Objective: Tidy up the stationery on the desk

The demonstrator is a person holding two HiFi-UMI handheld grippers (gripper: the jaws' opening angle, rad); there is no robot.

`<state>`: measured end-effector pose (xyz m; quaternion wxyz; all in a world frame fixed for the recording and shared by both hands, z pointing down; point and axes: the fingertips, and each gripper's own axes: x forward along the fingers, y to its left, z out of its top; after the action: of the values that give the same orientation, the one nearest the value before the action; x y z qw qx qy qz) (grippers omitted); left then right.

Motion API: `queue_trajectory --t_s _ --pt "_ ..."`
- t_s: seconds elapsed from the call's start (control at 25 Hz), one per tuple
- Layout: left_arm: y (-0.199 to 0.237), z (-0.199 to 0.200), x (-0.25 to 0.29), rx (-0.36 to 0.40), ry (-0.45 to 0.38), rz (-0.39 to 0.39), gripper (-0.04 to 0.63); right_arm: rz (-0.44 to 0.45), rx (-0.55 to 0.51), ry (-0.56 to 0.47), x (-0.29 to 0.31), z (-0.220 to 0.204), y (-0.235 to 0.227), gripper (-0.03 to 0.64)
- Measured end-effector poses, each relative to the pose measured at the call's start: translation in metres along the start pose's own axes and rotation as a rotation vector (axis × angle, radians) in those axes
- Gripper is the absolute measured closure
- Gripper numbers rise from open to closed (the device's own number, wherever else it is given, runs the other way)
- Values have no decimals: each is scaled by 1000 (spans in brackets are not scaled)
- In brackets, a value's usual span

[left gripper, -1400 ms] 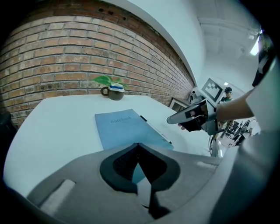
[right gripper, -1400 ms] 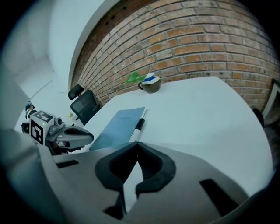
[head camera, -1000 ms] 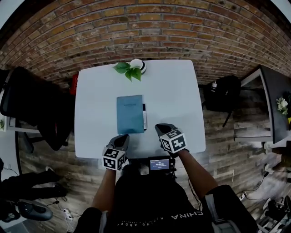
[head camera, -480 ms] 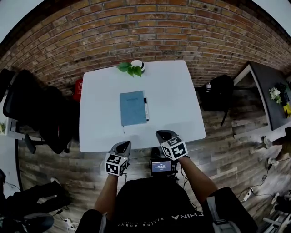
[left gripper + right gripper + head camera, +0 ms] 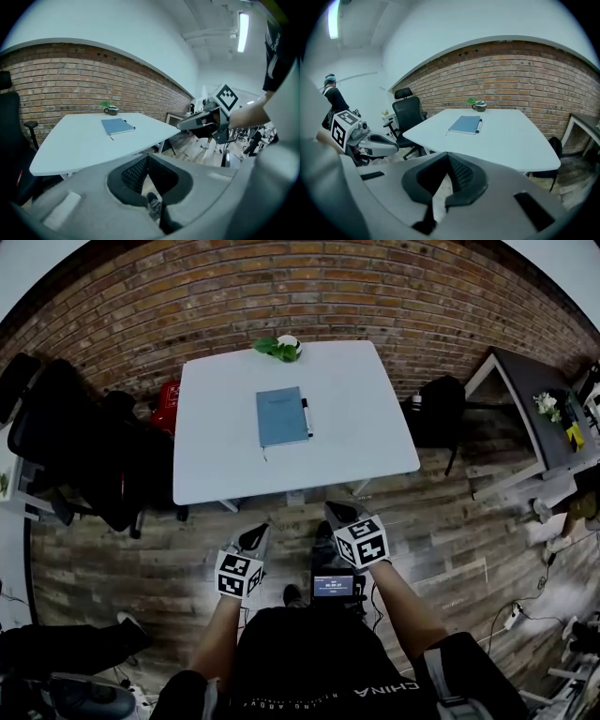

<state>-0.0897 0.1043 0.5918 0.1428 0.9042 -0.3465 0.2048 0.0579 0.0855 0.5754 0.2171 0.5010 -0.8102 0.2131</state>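
Note:
A blue notebook [image 5: 282, 417] lies in the middle of the white desk [image 5: 309, 460], with a dark pen [image 5: 306, 416] along its right edge. Both show small and far off in the left gripper view, notebook [image 5: 117, 126], and in the right gripper view, notebook [image 5: 465, 124] and pen [image 5: 478, 125]. My left gripper [image 5: 260, 532] and right gripper [image 5: 335, 512] hang side by side over the wooden floor, well short of the desk's near edge. Both are shut and hold nothing. Each gripper sees the other: the right gripper [image 5: 197, 123] and the left gripper [image 5: 375, 143].
A mug with a green plant [image 5: 281, 348] stands at the desk's far edge by the brick wall. A black office chair [image 5: 66, 446] and a red object [image 5: 169, 409] are left of the desk, a black bag [image 5: 436, 413] and a second desk [image 5: 525, 409] to its right.
Both grippers have drawn back from the desk's near edge and now hang over the floor. The desk with notebook and pen looks farther away.

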Motion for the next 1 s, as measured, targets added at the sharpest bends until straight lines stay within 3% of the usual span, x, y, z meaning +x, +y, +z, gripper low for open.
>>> queue_trajectory --t_s 0.56,1.0 --pt "-54 10 -36 -16 -83 24 584 2 -60 -56 -71 -9 30 607" --pt "-84 27 -31 39 -101 43 584 26 -88 -77 -88 -9 21 609"
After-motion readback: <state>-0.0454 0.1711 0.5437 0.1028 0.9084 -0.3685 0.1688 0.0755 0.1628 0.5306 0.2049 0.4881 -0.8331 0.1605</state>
